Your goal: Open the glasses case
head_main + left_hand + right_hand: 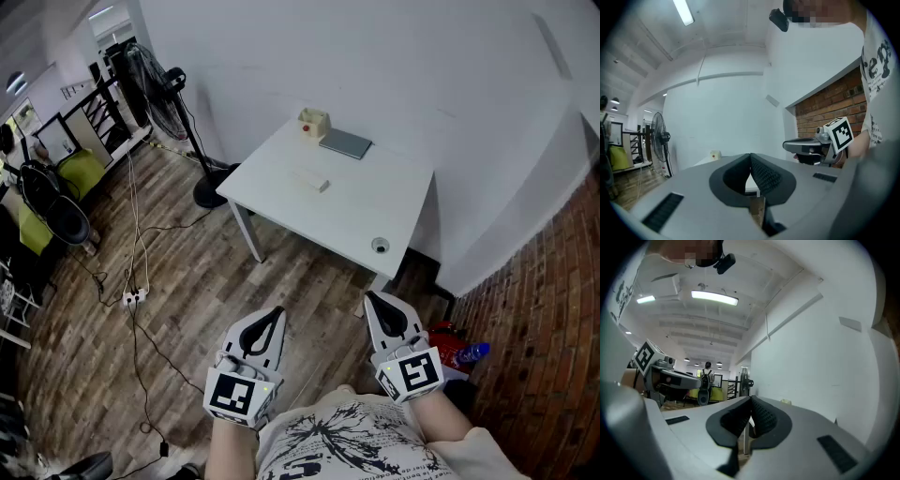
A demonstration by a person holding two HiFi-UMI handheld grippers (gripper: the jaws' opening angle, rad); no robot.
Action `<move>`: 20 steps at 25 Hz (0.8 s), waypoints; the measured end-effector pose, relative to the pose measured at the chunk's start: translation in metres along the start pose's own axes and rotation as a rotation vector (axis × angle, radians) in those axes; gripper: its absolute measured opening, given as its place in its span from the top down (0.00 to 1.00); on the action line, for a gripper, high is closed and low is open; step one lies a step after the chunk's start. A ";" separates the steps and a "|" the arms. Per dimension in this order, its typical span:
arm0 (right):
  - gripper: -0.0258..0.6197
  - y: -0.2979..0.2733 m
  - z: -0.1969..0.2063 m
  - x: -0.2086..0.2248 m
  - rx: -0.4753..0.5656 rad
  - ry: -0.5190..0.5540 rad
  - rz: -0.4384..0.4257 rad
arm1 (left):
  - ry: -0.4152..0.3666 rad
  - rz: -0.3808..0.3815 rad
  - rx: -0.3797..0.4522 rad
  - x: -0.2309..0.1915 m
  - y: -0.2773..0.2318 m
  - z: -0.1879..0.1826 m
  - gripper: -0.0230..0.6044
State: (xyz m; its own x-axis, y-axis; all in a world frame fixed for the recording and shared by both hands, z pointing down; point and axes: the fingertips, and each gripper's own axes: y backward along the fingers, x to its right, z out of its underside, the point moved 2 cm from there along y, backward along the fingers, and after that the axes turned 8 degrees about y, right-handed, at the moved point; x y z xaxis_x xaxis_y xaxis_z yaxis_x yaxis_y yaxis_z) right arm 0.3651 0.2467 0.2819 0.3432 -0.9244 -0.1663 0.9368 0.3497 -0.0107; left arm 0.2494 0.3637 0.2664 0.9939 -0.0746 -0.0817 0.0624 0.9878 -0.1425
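Left gripper [272, 317], right gripper [377, 302]: jaws together, empty. Probably light, stiff, slippery glasses case [310, 180]; pin base, pry at seam.

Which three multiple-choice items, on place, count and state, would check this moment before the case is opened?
1. Where is the white oblong box?
A. near the middle of the white table
B. on the floor
C. between the tongs

2. How many things lie on the table?
A. two
B. four
C. seven

3. How do the left tongs and right tongs stand?
A. both shut, empty
B. both wide open
C. one gripping a box

Key:
1 A: the head view shows it mid-tabletop.
2 B: the white oblong box, cream box, flat grey slab and small round thing.
3 A: each gripper view shows the pads together with nothing between.
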 end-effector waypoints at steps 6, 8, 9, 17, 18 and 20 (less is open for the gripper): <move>0.94 0.000 -0.002 -0.006 -0.010 0.027 -0.008 | 0.003 0.001 0.003 -0.002 0.004 -0.001 0.94; 0.94 0.001 -0.003 -0.010 -0.013 0.024 -0.007 | 0.005 0.003 0.010 -0.003 0.008 -0.002 0.94; 0.94 0.001 -0.003 -0.012 -0.013 0.022 -0.008 | 0.007 0.005 0.013 -0.004 0.010 -0.003 0.94; 0.81 -0.009 -0.001 -0.029 -0.011 -0.009 0.044 | 0.033 0.019 0.010 -0.016 0.028 0.008 0.94; 0.41 -0.013 -0.002 -0.034 0.000 -0.017 0.031 | 0.038 0.021 0.004 -0.018 0.031 0.011 0.94; 0.21 -0.019 -0.003 -0.039 0.000 -0.018 0.032 | 0.043 0.025 -0.007 -0.025 0.038 0.017 0.94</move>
State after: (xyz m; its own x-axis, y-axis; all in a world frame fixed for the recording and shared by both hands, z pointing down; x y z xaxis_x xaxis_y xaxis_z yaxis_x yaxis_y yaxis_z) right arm 0.3335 0.2760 0.2858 0.3739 -0.9155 -0.1484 0.9254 0.3789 -0.0060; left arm 0.2289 0.4053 0.2794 0.9903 -0.0555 -0.1275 0.0365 0.9885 -0.1467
